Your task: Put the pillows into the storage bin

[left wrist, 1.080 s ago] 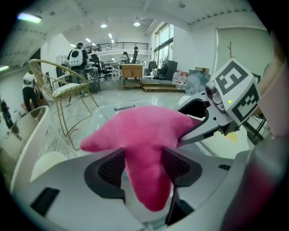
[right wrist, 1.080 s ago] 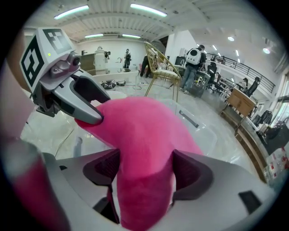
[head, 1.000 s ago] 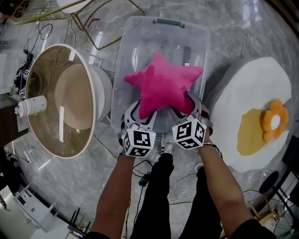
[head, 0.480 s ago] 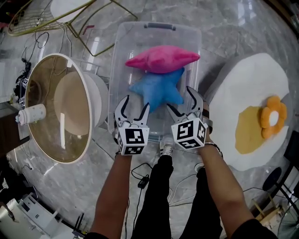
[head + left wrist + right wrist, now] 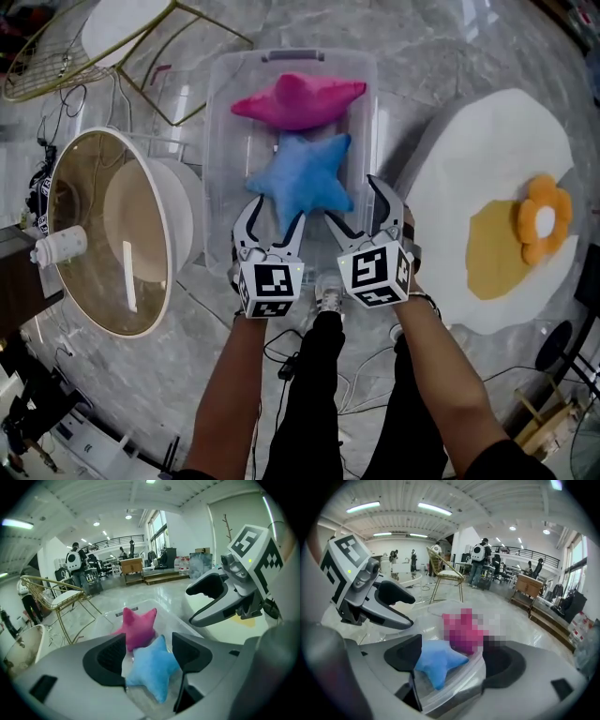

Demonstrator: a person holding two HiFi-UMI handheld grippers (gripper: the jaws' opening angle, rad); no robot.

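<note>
On glossy marble floor (image 5: 450,56) — clear storage bin (image 5: 362,122), gold chair (image 5: 122,28) beyond.

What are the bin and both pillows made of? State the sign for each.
Bin: clear, glossy hard plastic, likely; the floor shows through its walls. Pink pillow and blue pillow: soft matte plush fabric, probably stuffed; puffy rounded points.

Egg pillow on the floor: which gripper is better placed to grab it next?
Right, probably. The right gripper hangs nearer the egg pillow; the left gripper is beside it, farther from that pillow. Both have just been opening their jaws and hold nothing.
</note>
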